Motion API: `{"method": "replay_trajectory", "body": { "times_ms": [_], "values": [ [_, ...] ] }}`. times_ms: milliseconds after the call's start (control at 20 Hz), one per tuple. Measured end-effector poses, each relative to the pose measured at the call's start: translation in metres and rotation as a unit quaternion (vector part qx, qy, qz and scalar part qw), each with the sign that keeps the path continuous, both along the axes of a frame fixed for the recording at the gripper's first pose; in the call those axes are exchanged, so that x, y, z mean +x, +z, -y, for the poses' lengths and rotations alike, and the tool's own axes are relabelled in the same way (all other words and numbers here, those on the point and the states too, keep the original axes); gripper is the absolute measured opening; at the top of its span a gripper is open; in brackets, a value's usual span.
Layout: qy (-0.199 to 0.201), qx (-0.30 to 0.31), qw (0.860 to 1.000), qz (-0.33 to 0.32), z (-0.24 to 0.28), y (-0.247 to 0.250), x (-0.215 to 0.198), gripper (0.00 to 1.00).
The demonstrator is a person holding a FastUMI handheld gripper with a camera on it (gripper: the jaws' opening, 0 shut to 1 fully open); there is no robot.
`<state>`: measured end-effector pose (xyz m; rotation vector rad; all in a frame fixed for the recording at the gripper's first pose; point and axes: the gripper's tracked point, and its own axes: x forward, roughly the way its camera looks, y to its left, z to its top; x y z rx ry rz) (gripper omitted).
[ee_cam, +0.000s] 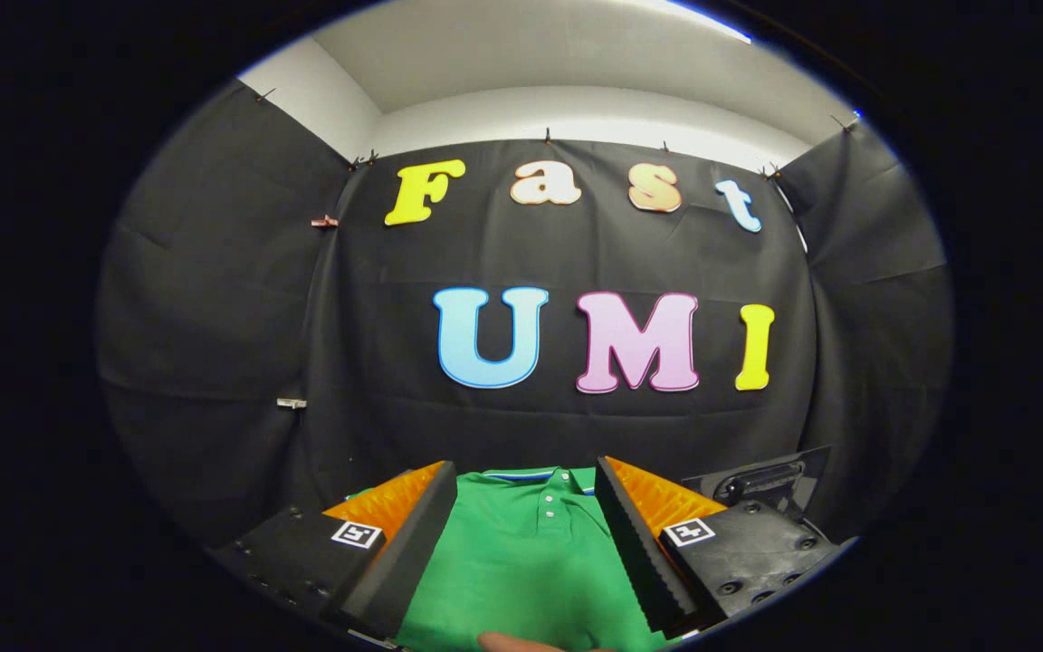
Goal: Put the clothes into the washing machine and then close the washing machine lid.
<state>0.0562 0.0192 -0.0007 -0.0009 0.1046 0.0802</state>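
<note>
A fingertip (512,642) is seen nearest. The gripper (526,507) is held wide open, nothing gripped. A green polo shirt (531,561) is spread between and below the fingers, collar toward the booth wall (576,426).

Green polo shirt (531,561) — plain green body, collar edged with blue and white stripes, white buttons on its placket. Behind the shirt: black cloth wall (214,317); above it — white ceiling (531,54).
</note>
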Motion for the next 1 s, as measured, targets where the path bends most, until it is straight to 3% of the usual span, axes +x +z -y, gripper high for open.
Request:
{"method": "replay_trajectory", "body": {
  "times_ms": [500,600,800,1000],
  "values": [
    [-0.024,-0.029,0.986,-0.162,0.013,-0.059,0.066,0.97],
    [-0.027,-0.035,0.975,-0.219,0.018,-0.087,0.073,0.97],
    [-0.007,-0.063,0.932,-0.356,0.023,-0.168,0.063,0.97],
    [-0.013,-0.018,0.931,-0.365,0.025,-0.157,0.065,0.97]
  ]
}}
